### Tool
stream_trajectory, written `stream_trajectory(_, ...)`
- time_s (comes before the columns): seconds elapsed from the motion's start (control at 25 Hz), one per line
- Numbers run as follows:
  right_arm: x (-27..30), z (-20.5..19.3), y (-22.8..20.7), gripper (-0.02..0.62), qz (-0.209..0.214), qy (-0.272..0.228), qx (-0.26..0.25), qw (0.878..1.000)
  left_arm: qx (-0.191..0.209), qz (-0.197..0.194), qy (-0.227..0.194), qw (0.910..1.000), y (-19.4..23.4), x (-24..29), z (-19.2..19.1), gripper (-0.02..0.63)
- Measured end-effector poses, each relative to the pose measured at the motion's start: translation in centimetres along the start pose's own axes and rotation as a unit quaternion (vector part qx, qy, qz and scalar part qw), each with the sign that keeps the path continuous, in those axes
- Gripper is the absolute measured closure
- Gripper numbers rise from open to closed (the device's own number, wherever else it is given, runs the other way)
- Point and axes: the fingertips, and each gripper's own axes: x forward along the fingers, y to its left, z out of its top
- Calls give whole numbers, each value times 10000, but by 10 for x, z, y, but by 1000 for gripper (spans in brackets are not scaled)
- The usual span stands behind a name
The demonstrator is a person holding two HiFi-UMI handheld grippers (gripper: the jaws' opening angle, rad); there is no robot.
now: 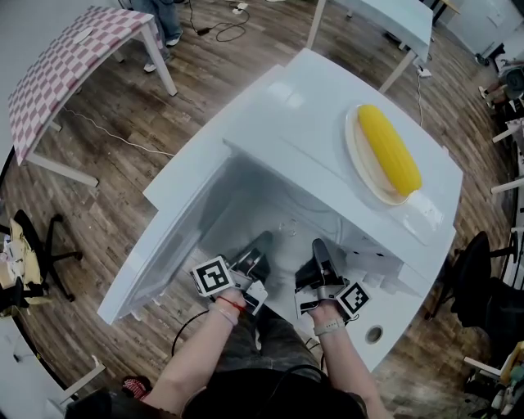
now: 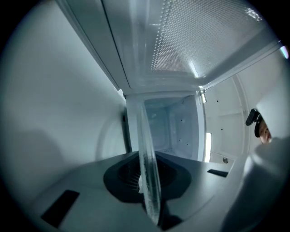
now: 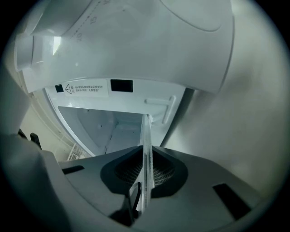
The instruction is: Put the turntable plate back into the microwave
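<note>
The white microwave (image 1: 319, 131) stands with its door (image 1: 164, 245) swung open to the left. The clear glass turntable plate (image 1: 288, 233) is held at the mouth of the cavity, faint in the head view. My left gripper (image 1: 259, 250) is shut on its left rim and my right gripper (image 1: 322, 252) on its right rim. The plate (image 2: 147, 172) runs edge-on between the left gripper's (image 2: 150, 204) jaws, with the cavity (image 2: 179, 131) behind it. In the right gripper view the plate (image 3: 147, 163) is likewise clamped edge-on in that gripper (image 3: 143, 201), below the opening (image 3: 104, 122).
A yellow corn cob (image 1: 389, 149) lies on a pale plate (image 1: 358, 164) on top of the microwave. A checkered table (image 1: 74, 57) stands at the back left, a white table (image 1: 385, 16) at the back right. Office chairs (image 1: 479, 278) stand at both sides.
</note>
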Motion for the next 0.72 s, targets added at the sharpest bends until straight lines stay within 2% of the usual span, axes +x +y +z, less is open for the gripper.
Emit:
stream_trajectory(0.4,4,4,3,546,-72,-6,-305,9995,-42,2,-14,10000,0,7,2,574)
stream_trajectory(0.72,-6,-16,6,537,37,348,-368,9987,-97,-12,-106,9999,2,8,3,574)
